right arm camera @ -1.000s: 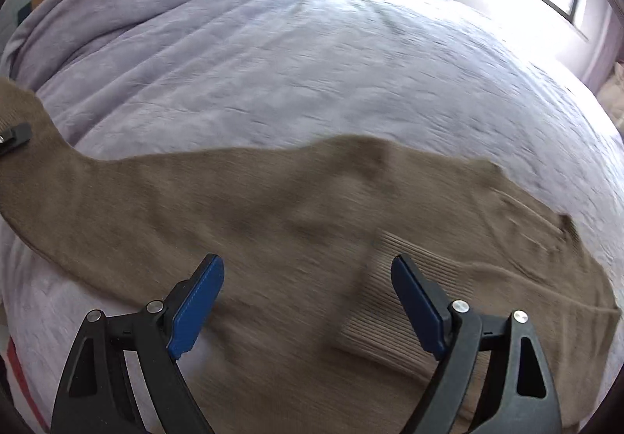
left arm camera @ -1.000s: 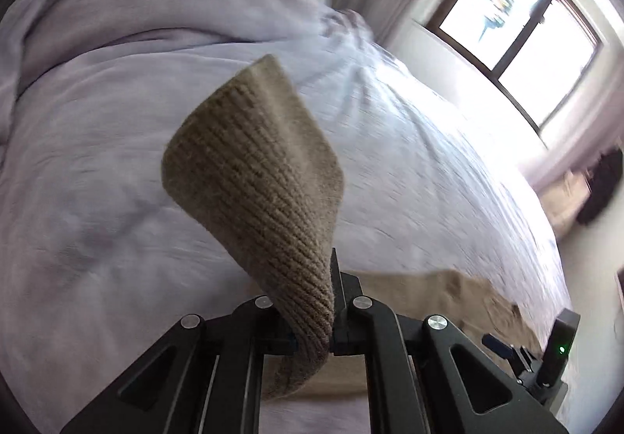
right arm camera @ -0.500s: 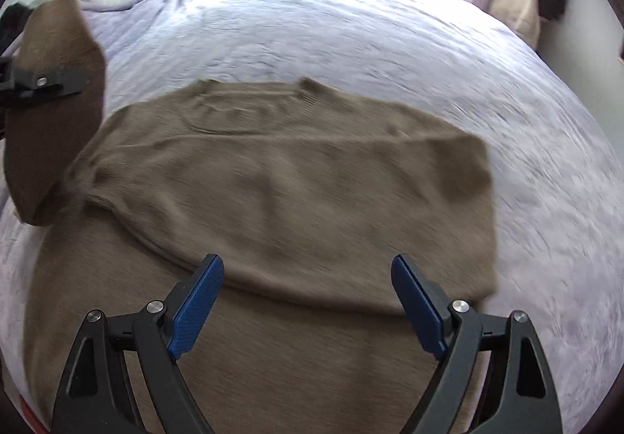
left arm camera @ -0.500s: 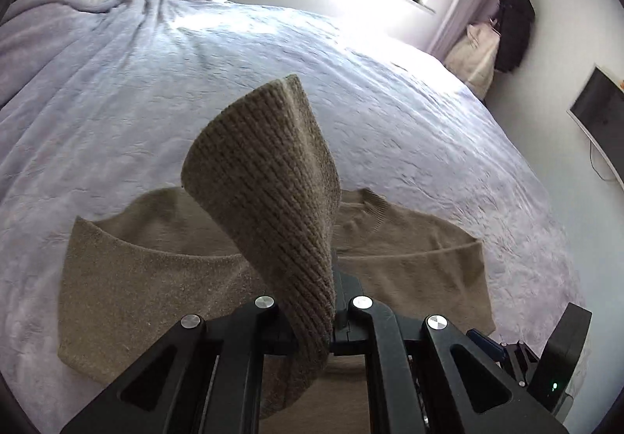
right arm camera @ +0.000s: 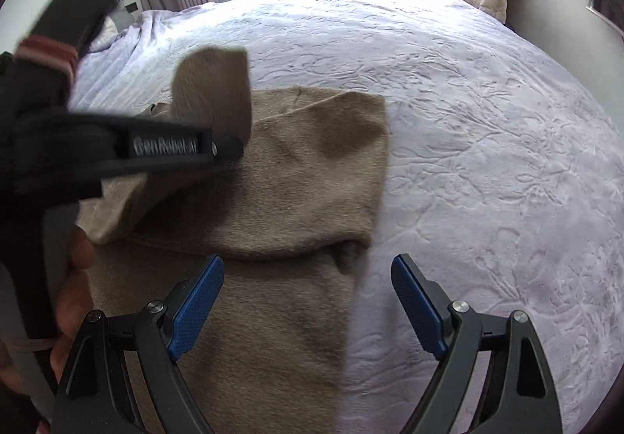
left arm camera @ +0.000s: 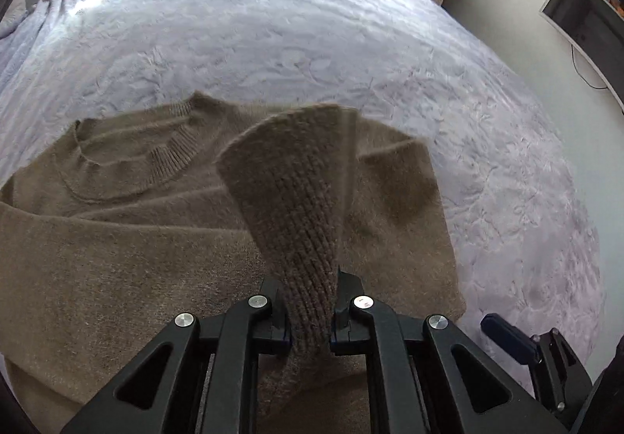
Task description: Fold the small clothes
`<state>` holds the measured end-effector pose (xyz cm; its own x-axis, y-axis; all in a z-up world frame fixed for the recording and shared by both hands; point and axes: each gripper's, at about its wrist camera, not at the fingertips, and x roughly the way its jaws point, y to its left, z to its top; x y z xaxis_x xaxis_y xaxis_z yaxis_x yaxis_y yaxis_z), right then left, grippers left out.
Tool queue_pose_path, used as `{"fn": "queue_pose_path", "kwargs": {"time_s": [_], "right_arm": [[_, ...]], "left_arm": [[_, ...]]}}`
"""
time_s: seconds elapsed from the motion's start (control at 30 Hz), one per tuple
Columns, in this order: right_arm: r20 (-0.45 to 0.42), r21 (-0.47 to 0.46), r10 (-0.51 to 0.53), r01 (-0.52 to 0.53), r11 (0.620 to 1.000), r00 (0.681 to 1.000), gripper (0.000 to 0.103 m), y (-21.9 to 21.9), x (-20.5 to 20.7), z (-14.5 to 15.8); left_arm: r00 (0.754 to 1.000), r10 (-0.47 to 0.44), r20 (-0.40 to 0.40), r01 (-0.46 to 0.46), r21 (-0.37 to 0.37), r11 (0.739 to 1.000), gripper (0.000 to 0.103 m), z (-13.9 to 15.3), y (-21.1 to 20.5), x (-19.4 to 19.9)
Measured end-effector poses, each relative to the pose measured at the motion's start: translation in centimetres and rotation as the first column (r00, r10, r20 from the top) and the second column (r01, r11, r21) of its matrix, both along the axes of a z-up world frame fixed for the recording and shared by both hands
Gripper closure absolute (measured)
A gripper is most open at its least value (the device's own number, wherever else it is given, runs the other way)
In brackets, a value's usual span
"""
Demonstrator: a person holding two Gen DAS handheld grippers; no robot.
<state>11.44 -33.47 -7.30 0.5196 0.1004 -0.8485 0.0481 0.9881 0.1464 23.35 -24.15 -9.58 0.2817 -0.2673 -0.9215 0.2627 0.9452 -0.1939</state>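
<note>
While the left gripper [left arm camera: 310, 321] is pinching the ribbed cuff [left arm camera: 296, 176] of the tan knitted sweater [left arm camera: 117, 239], that cuff is standing up in the middle of the left wrist frame, above the body of the garment. The sweater is lying flat on the pale lavender quilted bed [left arm camera: 312, 44], neckline toward the upper left, its long axis running from bottom to top of the frame. In the right wrist view, the right gripper [right arm camera: 308, 301] is hovering with its blue fingers [right arm camera: 197, 301] spread wide and empty over the sweater's right edge at lower centre. Being the one holding the sleeve, the left gripper is probably better placed to lay it across the chest.
</note>
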Motion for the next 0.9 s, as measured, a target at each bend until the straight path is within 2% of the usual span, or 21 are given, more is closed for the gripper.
{"fn": "queue_pose_path", "kwargs": {"time_s": [0.07,0.17,0.3,0.33,0.37,0.4,0.47,0.53,0.63,0.77,0.87,0.9], "right_arm": [[0.000,0.011,-0.001,0.001,1.000,1.000,0.013,-0.5,-0.2,-0.2],[0.011,0.032,-0.008,0.007,0.999,1.000,0.013,-1.2,-0.7,-0.2],[0.020,0.075,-0.017,0.015,0.997,1.000,0.013,-2.0,-0.7,-0.2],[0.023,0.082,-0.017,0.015,0.996,1.000,0.013,-2.2,-0.8,-0.1],[0.030,0.090,-0.016,0.014,0.996,0.999,0.013,-2.3,-0.8,0.0],[0.037,0.094,-0.014,0.011,0.996,0.999,0.013,-2.3,-1.0,0.2],[0.044,0.090,-0.015,0.011,0.996,0.999,0.013,-2.3,-1.1,0.5],[0.046,0.094,-0.017,0.012,0.995,0.999,0.013,-2.4,-1.3,0.6],[0.044,0.090,-0.007,0.003,0.996,0.999,0.013,-2.5,-1.5,0.8],[0.063,0.100,0.018,-0.024,0.995,0.998,0.013,-1.8,-0.8,1.3],[0.041,0.186,0.026,-0.033,0.982,0.999,0.013,-1.6,0.5,0.6],[0.027,0.225,0.025,-0.031,0.974,0.999,0.016,-1.5,0.9,0.2]], "left_arm": [[1.000,0.014,-0.025,-0.014,0.004,1.000,0.081,-0.7,0.7,0.2],[0.999,0.047,-0.013,-0.047,-0.009,0.999,0.081,0.4,1.4,0.0],[0.999,0.031,-0.014,-0.032,-0.044,0.999,0.079,2.4,1.4,-0.4],[1.000,0.026,-0.013,-0.027,-0.055,0.998,0.070,2.7,1.2,-0.5],[1.000,0.023,-0.014,-0.024,-0.068,0.997,0.028,3.0,1.1,-0.7],[1.000,0.026,0.003,-0.026,-0.070,0.997,0.001,3.5,1.0,-0.9],[0.992,0.050,0.118,-0.046,-0.035,0.998,0.001,4.8,1.0,-1.8],[0.991,0.060,0.117,-0.059,-0.011,0.998,0.001,5.0,1.4,-2.0],[0.986,0.122,0.113,-0.118,-0.035,0.992,0.001,5.1,4.1,-2.7],[0.969,0.185,0.166,-0.198,0.066,0.978,0.001,4.3,8.9,-4.0],[0.951,0.235,0.203,-0.267,0.148,0.952,0.001,3.3,13.1,-5.0],[0.944,0.262,0.203,-0.294,0.148,0.944,0.001,3.0,14.6,-5.4]]}}
